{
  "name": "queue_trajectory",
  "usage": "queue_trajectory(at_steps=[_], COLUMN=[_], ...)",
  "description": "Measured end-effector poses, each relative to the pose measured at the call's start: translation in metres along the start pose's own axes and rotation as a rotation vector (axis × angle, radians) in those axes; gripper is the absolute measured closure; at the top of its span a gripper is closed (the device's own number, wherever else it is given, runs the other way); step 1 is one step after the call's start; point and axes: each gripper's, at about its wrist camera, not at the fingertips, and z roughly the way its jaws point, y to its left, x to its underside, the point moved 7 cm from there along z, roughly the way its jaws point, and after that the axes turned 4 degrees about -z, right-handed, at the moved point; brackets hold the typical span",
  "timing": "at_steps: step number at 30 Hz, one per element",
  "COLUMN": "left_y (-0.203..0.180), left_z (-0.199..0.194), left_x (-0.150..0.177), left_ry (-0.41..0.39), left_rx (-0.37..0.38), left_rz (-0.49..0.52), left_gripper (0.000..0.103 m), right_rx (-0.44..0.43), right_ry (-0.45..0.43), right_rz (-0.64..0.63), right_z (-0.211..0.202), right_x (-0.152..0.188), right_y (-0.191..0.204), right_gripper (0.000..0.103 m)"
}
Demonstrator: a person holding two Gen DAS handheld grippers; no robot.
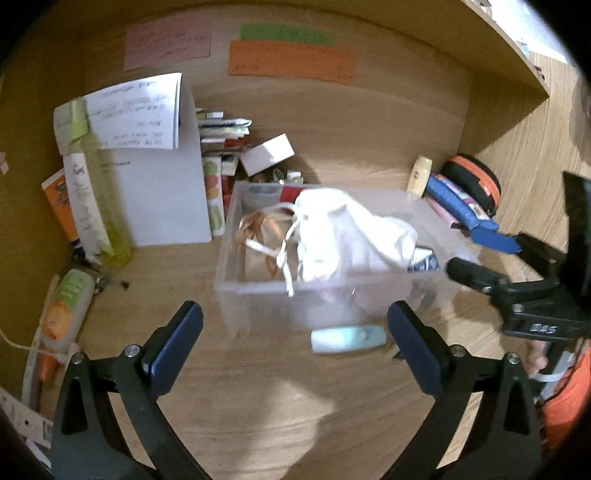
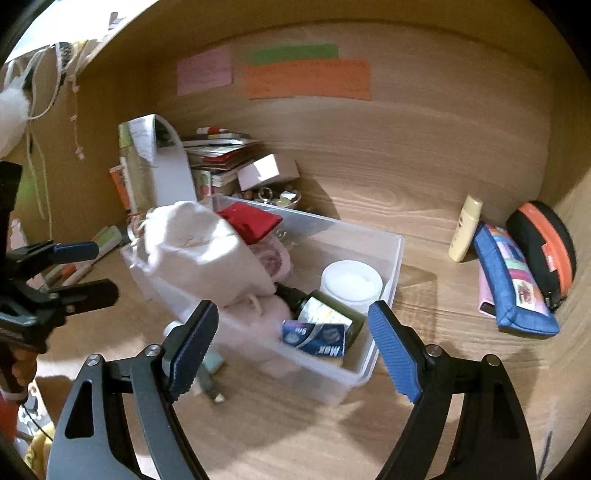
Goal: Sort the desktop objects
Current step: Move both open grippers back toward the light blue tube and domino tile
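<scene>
A clear plastic bin (image 1: 258, 284) sits in the middle of the wooden desk (image 1: 258, 406), and both tools hang over its near side. The left gripper (image 1: 295, 332) has its 2 fingers spread wide and pinches nothing; the right gripper (image 2: 291, 343) is spread the same way, also with nothing between its fingers.

Inside the bin a white cloth pouch (image 2: 199, 254) fills the left part, with a red pouch (image 2: 251, 221) behind it at the far wall. Toward the right end lie a dark green bottle (image 2: 328, 314), a white round jar (image 2: 351, 282) and a blue packet (image 2: 314, 336).

A small pale bottle (image 1: 349, 338) lies on its side on the desk, just beside the bin's near wall and between the left gripper's fingers in that view.

At the far right, well apart from the bin, stand a cream bottle (image 2: 465, 229), a blue pencil case (image 2: 517, 288) and a black and orange case (image 2: 543, 247). At the far left are a stack of books (image 1: 221, 147), a white folder (image 1: 162, 184) and a tall yellow-green bottle (image 1: 107, 206). On the back wall hang 3 paper notes: pink (image 1: 166, 42), green (image 1: 288, 33) and orange (image 1: 291, 61).
</scene>
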Motion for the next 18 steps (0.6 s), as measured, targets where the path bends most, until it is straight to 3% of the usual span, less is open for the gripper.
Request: queue_trajectory(at_steps=[6,11,18], left_y=[0.000,0.004,0.021], left_z=[0.006,0.012,0.015], left_x=[0.018,0.028,0.034], left_ry=[0.039,0.050,0.063], left_rx=[-0.003,0.014,0.015], left_rz=[0.005,-0.028,-0.088], left_gripper=[0.002,0.002,0.002], right_rx=[-0.045,-0.099,-0.164], right_ry=[-0.002,0.065,0.193], right_rz=[-0.039,-0.105,-0.164], right_z=[-0.022,-0.018,0.018], right_x=[0.012,0.031,0.049], right_y=[0.023,0.044,0.068], right_gripper=[0.022,0.025,0.048])
